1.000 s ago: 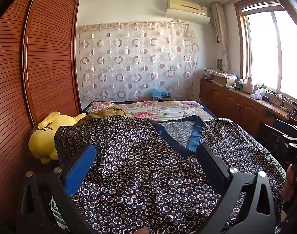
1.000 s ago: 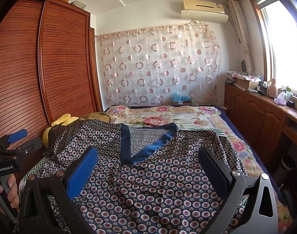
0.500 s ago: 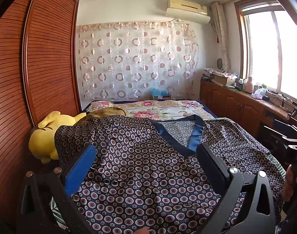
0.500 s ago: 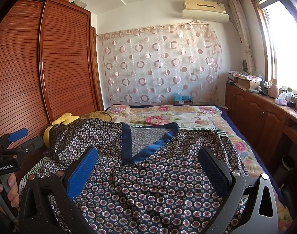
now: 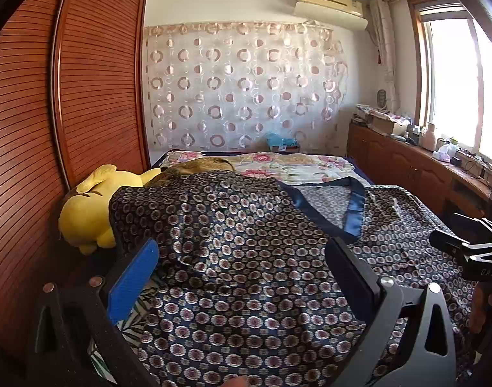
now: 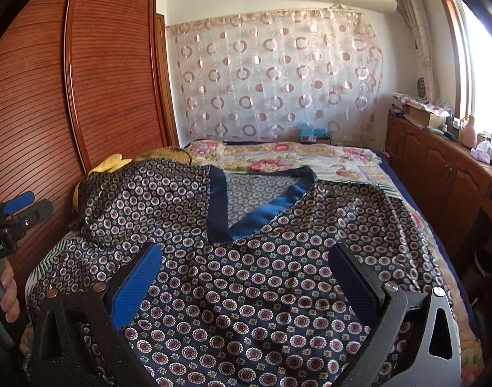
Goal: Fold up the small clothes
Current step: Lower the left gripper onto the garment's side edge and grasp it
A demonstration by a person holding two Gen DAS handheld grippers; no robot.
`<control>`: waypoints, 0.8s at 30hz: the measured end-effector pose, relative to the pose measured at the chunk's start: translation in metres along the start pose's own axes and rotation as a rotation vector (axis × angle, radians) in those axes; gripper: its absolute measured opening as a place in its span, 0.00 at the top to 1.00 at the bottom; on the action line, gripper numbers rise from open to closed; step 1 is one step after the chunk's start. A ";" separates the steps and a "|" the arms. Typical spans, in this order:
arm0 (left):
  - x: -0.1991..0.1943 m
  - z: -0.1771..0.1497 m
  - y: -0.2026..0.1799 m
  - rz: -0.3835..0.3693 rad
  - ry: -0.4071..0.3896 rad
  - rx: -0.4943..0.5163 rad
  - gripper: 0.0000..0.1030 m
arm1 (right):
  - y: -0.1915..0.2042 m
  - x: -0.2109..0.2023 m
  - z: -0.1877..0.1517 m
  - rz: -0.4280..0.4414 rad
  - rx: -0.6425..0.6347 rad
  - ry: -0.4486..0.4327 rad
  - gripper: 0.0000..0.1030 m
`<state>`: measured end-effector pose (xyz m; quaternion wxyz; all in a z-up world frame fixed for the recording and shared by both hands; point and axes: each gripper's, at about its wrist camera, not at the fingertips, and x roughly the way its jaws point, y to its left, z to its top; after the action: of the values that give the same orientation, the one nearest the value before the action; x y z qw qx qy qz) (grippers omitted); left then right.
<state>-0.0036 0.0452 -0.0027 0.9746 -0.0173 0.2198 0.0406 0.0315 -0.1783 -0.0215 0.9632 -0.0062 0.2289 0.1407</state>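
A dark navy top with a small circle print and a blue V-neck band lies spread flat on the bed, in the left wrist view (image 5: 246, 242) and the right wrist view (image 6: 262, 258). My left gripper (image 5: 242, 277) is open and empty, held above the top's left half. My right gripper (image 6: 246, 277) is open and empty, above the top's middle below the neckline. The left gripper shows at the left edge of the right wrist view (image 6: 16, 213). The top's left sleeve drapes over a plush toy.
A yellow plush toy (image 5: 87, 213) lies at the bed's left edge by the slatted wooden wardrobe (image 5: 68, 103). The floral bedspread (image 6: 294, 158) stretches beyond the top. A wooden cabinet with clutter (image 6: 439, 161) runs along the right under the window.
Both grippers have shifted very slightly; the views are nearly the same. The top has not moved and both grippers stay open.
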 end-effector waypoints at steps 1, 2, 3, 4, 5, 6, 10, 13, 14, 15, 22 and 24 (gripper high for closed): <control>0.003 -0.001 0.003 0.005 0.005 -0.002 0.00 | 0.002 0.004 0.000 0.000 -0.007 0.010 0.00; 0.005 -0.002 0.007 0.008 0.009 -0.003 0.00 | 0.003 0.008 0.001 -0.001 -0.012 0.019 0.00; 0.007 -0.003 0.012 0.009 0.014 -0.004 0.00 | 0.005 0.008 0.002 0.000 -0.014 0.025 0.00; 0.009 -0.004 0.015 0.012 0.018 -0.003 0.00 | 0.006 0.012 0.003 0.005 -0.017 0.039 0.00; 0.011 -0.004 0.020 0.018 0.023 -0.001 0.00 | 0.006 0.014 0.003 0.008 -0.018 0.048 0.00; 0.014 -0.005 0.024 0.024 0.028 0.002 0.00 | 0.007 0.017 0.004 0.008 -0.019 0.061 0.00; 0.024 -0.005 0.041 0.039 0.055 0.015 0.00 | 0.012 0.030 0.007 0.028 -0.034 0.099 0.00; 0.031 -0.005 0.057 0.038 0.073 0.009 0.00 | 0.017 0.039 0.010 0.042 -0.046 0.125 0.00; 0.033 -0.005 0.062 0.039 0.080 0.006 0.00 | 0.018 0.041 0.011 0.044 -0.050 0.131 0.00; 0.037 -0.005 0.069 0.041 0.089 0.004 0.00 | 0.018 0.045 0.012 0.043 -0.053 0.136 0.00; 0.061 -0.010 0.111 0.041 0.159 0.000 0.00 | 0.028 0.068 0.022 0.044 -0.081 0.177 0.02; 0.069 -0.012 0.125 0.026 0.180 -0.013 0.00 | 0.030 0.078 0.024 0.067 -0.077 0.196 0.04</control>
<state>0.0421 0.1736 -0.0451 0.9502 -0.0242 0.3063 0.0532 0.1005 -0.1267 -0.0335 0.9300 -0.0496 0.3166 0.1802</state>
